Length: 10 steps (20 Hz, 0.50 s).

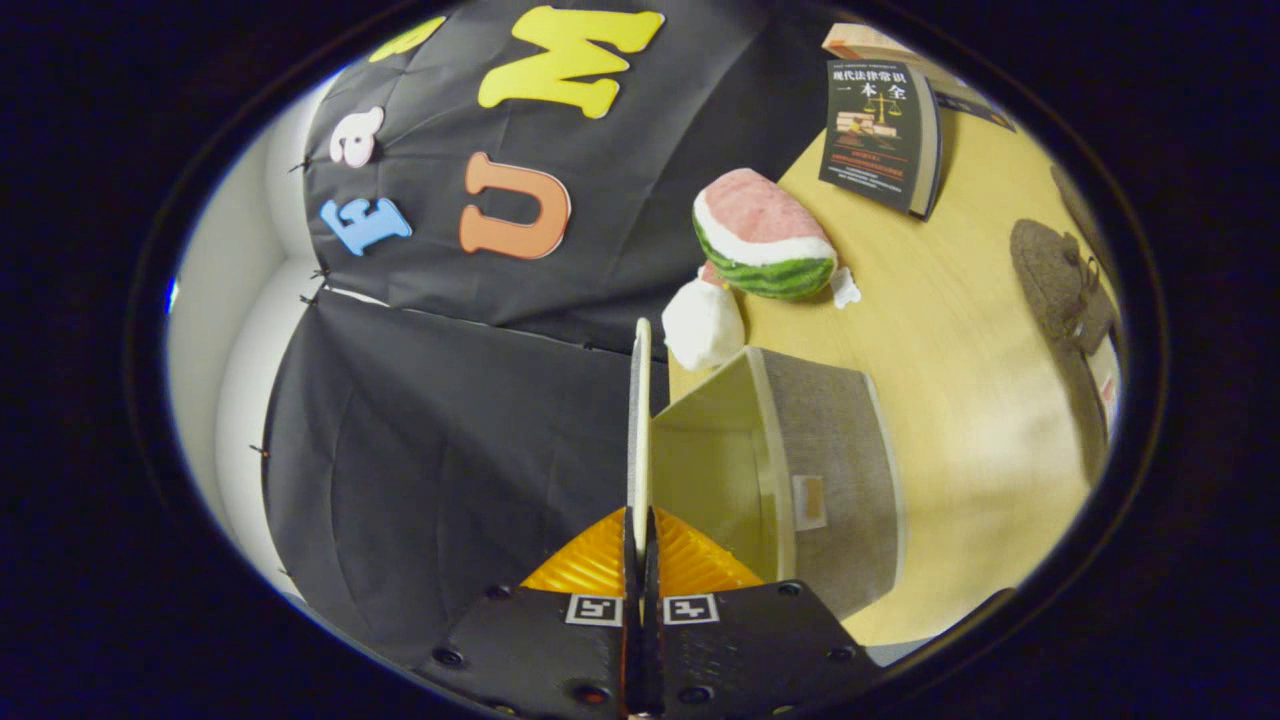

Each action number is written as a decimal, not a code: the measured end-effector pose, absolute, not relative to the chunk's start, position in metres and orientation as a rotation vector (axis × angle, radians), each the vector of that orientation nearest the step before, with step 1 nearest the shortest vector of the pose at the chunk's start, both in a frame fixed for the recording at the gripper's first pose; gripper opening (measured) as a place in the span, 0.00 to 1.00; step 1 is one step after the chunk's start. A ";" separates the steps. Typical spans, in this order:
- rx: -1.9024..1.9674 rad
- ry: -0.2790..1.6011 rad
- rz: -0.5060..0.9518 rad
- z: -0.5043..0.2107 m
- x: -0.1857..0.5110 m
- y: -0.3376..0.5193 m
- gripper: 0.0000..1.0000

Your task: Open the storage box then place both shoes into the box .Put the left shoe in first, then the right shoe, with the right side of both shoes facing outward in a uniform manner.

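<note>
Both fingers of the tongs pinch the box lid, watermelon toy beyond.

Pinching the lid of the storage box edge-on between both fingers of the gripper, lid standing raised beside the box's open mouth. Sitting on the table, box just ahead of the fingers. Lying beyond it: watermelon toy, then book. Resting well apart to the right: shoe.
</note>
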State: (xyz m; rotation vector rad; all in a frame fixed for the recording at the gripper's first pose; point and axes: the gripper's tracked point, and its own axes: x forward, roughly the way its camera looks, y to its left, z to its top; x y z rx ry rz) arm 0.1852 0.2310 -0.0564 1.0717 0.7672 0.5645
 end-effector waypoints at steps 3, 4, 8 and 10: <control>1.009 0.741 0.535 -0.018 0.178 0.264 0.00; 0.979 0.731 0.522 -0.007 0.177 0.277 0.00; 0.872 0.718 0.504 0.017 0.172 0.342 0.00; 0.841 0.715 0.482 0.022 0.173 0.372 0.00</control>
